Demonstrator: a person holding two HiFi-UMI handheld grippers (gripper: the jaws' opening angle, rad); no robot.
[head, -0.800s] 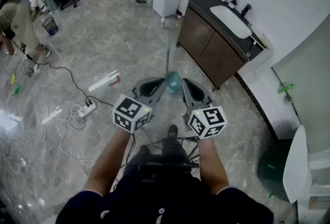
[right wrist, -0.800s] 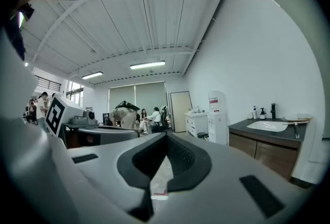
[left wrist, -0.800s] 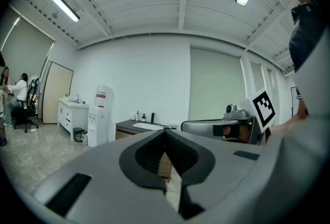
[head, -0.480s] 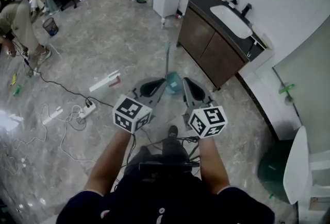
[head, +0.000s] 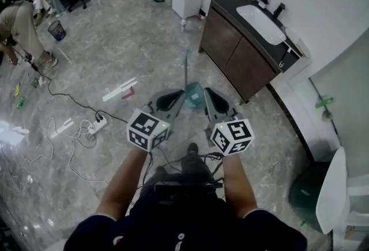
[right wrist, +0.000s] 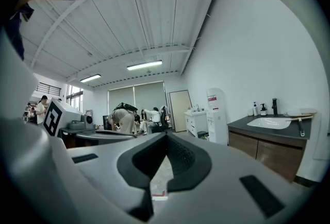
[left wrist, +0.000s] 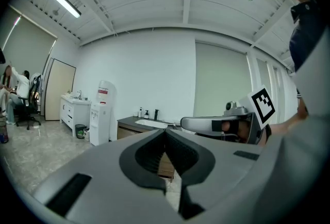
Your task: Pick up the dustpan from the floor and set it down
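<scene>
Both pairs of jaws are closed with nothing in them. The left gripper (head: 179, 97) and the right gripper (head: 209, 97) are held out side by side, roughly level, and in each gripper view the tips meet. The dustpan (head: 194, 94) stands on the floor (head: 115, 42) just ahead of the 2 tips and between them in the head view. Its thin handle (head: 186, 68) rises from it. Neither gripper view shows it, because both look out across the room rather than down.

I see 4 risks from here:

1. If I go in with the jaws shut, a tip will likely knock the handle. The pan looks light, so it could tip over or skate across the polished floor. I'd open 1 pair first.
2. The handle is slim, so an off-centre bite could let it swing or slip once lifted.
3. I have to drop well down to reach it. Until it shows in a gripper view, I'd be aiming from the head view alone.
4. The cabinet (head: 230, 51) is near on the right and cables (head: 75, 128) trail beside the feet, so I could bump or snag something on the stoop.
</scene>
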